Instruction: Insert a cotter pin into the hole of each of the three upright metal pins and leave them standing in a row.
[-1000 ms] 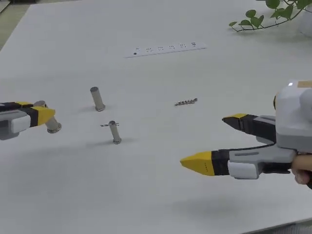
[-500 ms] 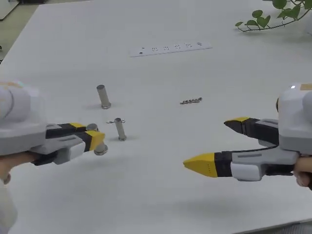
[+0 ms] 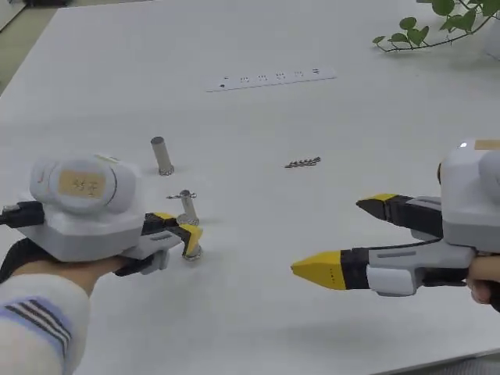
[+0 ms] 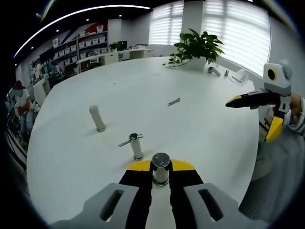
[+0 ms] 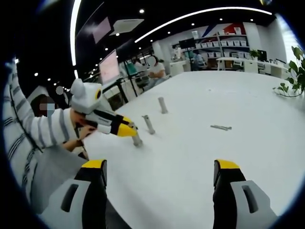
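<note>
My left gripper (image 3: 186, 233) is shut on a bare metal pin (image 3: 191, 244), held upright with its base at the table, just in front of a standing pin with a cotter pin through it (image 3: 186, 205). The left gripper view has the held pin (image 4: 160, 169) between the jaws and the cottered pin (image 4: 136, 145) right behind it. A third bare pin (image 3: 160, 156) stands farther back left. Loose cotter pins (image 3: 302, 163) lie mid-table. My right gripper (image 3: 344, 238) hovers open and empty at the right, far from the pins.
A white power strip (image 3: 269, 78) lies at the back of the white table (image 3: 258, 328). A leafy plant (image 3: 422, 27) reaches in at the back right corner. In the right gripper view a person's striped sleeve (image 5: 45, 131) sits behind the left gripper (image 5: 119, 129).
My left gripper has carried the bare pin rightward from the table's left side to just in front of the cottered pin. The right gripper has stayed in place, open.
</note>
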The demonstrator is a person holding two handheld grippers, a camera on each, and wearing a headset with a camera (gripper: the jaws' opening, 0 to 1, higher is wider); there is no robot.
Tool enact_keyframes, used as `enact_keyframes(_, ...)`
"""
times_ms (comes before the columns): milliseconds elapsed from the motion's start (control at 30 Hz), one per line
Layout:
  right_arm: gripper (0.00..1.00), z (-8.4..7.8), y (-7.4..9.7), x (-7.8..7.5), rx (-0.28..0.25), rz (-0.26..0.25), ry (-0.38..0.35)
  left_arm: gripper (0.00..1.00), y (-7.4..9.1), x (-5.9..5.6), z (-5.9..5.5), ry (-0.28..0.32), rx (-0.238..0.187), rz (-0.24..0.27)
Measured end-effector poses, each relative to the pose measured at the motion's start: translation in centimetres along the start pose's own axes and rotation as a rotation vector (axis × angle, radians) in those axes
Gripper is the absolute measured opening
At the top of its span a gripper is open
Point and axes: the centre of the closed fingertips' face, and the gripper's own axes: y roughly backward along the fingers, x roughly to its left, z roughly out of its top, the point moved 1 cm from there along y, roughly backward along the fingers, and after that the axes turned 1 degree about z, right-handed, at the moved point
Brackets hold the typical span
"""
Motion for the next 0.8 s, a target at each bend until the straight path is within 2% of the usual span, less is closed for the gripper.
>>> enact_keyframes(167,0.94,-0.25,-0.08,0.02,0.008,0.001,-0.003,0.11,-0.68,-0.53,-0.18,0.009,0.001,0.018)
enact_keyframes(267,0.94,-0.24,-0.09,0.05,0.004,0.003,-0.011,0.11,-0.95,-0.5,-0.4,0.035,-0.014,0.052)
enact_keyframes(400,0.95,0.13,-0.03,0.14,-0.019,0.01,-0.027,0.11,-1.08,-0.31,-0.25,0.042,-0.034,0.069)
enact_keyframes(567,0.96,0.09,-0.01,-0.06,-0.02,-0.002,-0.026,0.11,-1.05,-0.46,-0.36,-0.024,-0.03,0.082)
enact_keyframes(633,0.96,-0.01,0.01,-0.04,-0.018,-0.001,-0.027,0.11,-0.93,-0.55,-0.44,-0.023,-0.045,0.086)
enact_keyframes(700,0.96,-0.12,0.02,-0.03,-0.016,-0.002,-0.028,0.11,-0.91,-0.56,-0.39,-0.016,-0.077,0.087)
enact_keyframes(800,0.96,-0.26,0.0,-0.02,-0.012,-0.001,-0.03,0.12,-0.84,-0.58,-0.32,-0.003,-0.085,0.083)
